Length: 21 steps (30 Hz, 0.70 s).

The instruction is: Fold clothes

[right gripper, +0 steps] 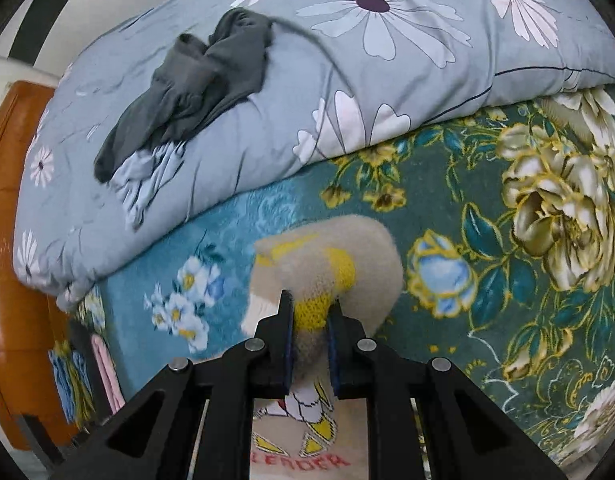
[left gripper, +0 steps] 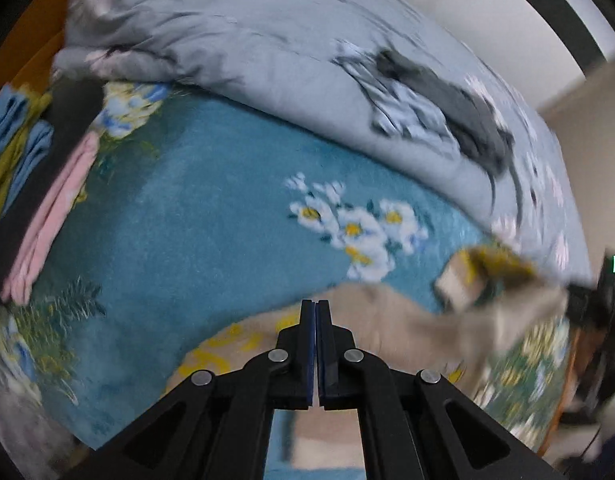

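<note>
Floral bed — quilt, beige sweater, perhaps folded clothes

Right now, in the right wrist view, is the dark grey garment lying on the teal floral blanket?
No, the dark grey garment lies crumpled on the grey daisy-print quilt, above the blanket.

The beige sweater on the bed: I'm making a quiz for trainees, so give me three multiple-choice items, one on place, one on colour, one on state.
1. Where does the dark grey garment lie?
A. On the grey floral quilt
B. On the teal blanket
C. On the floor

2. What colour is the knit trim on the beige sweater?
A. Red
B. Yellow
C. Green

3. What is the right gripper doing?
A. Hanging open over bare blanket
B. Shut on nothing
C. Clamping the sweater

Answers: 1 A, it is crumpled on top of the quilt. 2 B, yellow bands show between the jaws. 3 C, sweater fabric fills the gap between the jaws in the right wrist view.
</note>
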### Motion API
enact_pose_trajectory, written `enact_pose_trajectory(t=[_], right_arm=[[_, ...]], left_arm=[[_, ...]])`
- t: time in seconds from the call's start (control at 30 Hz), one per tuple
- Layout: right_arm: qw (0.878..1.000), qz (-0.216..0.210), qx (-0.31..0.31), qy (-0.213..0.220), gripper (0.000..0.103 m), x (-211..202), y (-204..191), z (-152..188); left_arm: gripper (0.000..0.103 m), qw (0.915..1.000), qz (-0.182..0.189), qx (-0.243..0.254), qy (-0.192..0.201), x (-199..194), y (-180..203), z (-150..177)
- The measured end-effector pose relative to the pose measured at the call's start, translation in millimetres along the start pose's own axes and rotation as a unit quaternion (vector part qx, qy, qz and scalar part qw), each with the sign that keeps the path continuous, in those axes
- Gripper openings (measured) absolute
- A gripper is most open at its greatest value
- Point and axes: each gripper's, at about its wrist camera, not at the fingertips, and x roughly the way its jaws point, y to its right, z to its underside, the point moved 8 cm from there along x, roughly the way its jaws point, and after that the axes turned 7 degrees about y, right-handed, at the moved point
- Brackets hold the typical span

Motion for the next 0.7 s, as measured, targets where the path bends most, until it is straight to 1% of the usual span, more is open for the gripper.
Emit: enact_pose_trajectory(t=[0.07,0.1,0.13,0.17,0.27,0.3,0.33,0.47,0.53,0.6,0.7], right_arm=[[1.000,0.008,0.000,0.000,0.014,3,-1,-4],[1.000,0.013,0.001,0.000,0.014,5,-1,-7],[1.000,0.017,0.006,0.002,0.014,7,0,-12],[1.000,0.019,0.014,0.005,0.014,8,0,-17],[0.999,0.022,0.032,0.012,0.014,13,-5,-31],[0.999,0.023,0.034,0.013,0.014,14,-9,-33],[0.999,0.025,0.034,0.014,0.014,16,-12,-35],[0.999,0.038,0.028,0.009,0.014,22,-23,-37],[0.999,0.044,0.027,0.004,0.014,24,-22,-37],[0.998,0.050,0.030,-0.002,0.014,26,-19,-39],[0.998,0.054,0.029,-0.007,0.014,29,-16,-39]], left_arm=[[0.005,0.9988,-0.003,0.046,-0.018,8,5,11],[0.014,0.9973,-0.007,0.068,-0.028,12,7,15],[0.024,0.9958,-0.010,0.083,-0.035,18,7,17],[0.028,0.9950,-0.007,0.091,-0.041,22,7,17],[0.038,0.9947,0.019,0.089,-0.048,33,12,11],[0.045,0.9939,0.028,0.094,-0.050,37,15,9],[0.047,0.9923,0.035,0.106,-0.053,41,19,8],[0.048,0.9843,0.052,0.151,-0.076,62,26,5],[0.052,0.9809,0.070,0.158,-0.090,68,26,2],[0.053,0.9769,0.089,0.165,-0.103,71,25,0],[0.056,0.9710,0.110,0.182,-0.110,69,23,-1]])
